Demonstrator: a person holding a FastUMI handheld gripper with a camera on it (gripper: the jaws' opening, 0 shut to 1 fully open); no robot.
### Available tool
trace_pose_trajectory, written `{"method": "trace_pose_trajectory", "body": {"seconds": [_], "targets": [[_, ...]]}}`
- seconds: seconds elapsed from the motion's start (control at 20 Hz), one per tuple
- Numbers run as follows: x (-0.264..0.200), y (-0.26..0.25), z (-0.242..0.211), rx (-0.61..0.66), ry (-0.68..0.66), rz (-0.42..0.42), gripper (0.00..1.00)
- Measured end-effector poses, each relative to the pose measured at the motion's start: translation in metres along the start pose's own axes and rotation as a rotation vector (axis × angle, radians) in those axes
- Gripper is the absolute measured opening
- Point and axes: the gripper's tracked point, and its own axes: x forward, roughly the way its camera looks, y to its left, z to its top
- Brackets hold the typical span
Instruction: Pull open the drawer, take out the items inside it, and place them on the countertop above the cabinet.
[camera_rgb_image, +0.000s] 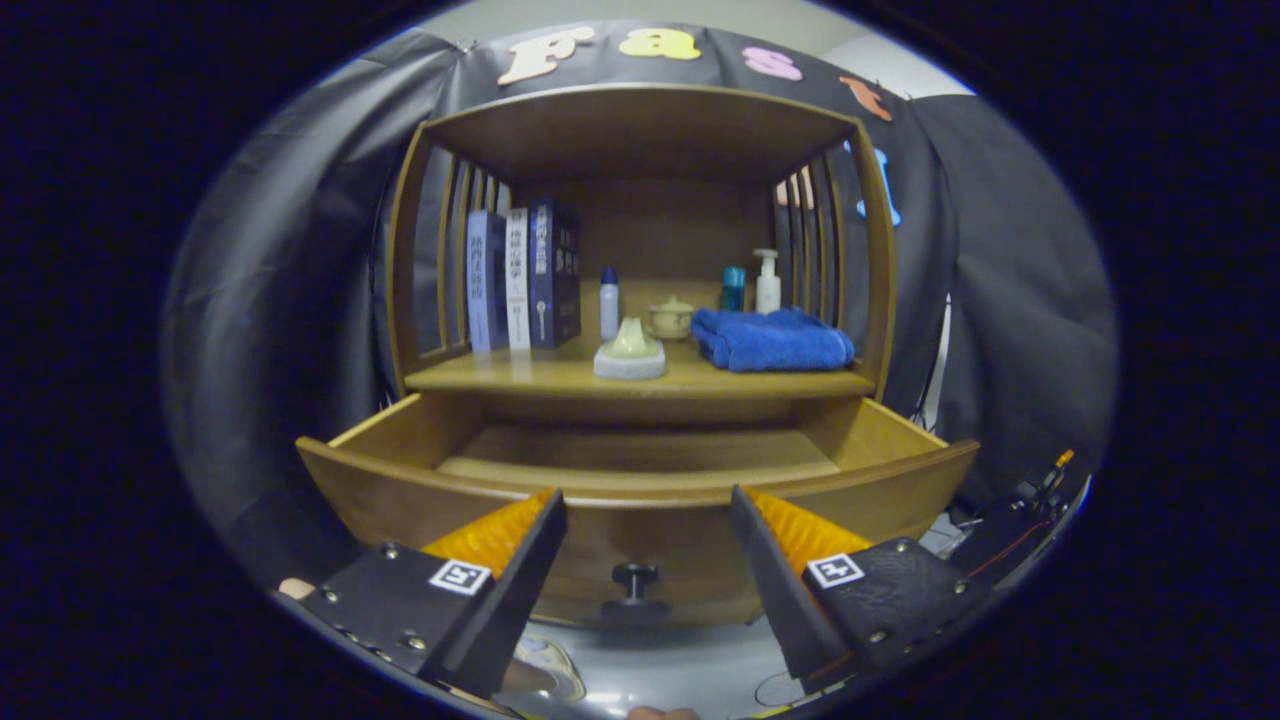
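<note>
A wooden cabinet stands ahead with its drawer (400, 490) pulled open toward me. The drawer's bare wooden floor shows, with no item visible in the part I can see. A dark round knob (635, 578) sits on the drawer front, low between my fingers. My gripper (648, 505) is open, holding nothing, its tips just in front of the drawer's front rim. On the countertop (500, 378) above the drawer rest a folded blue towel (772, 340) and a pale cone-shaped item on a round white base (630, 352).
Further back on the countertop stand three upright books (520, 280), a small white bottle with a blue cap (609, 303), a cream lidded pot (671, 318), a teal bottle (733, 288) and a white pump bottle (767, 281). Slatted sides and a roof enclose the shelf. Cables lie at the right.
</note>
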Motion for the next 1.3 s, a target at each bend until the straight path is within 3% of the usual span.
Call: {"method": "trace_pose_trajectory", "body": {"seconds": [1.3], "targets": [[0.092,0.003,0.025,-0.017,-0.027,-0.005,0.99]]}}
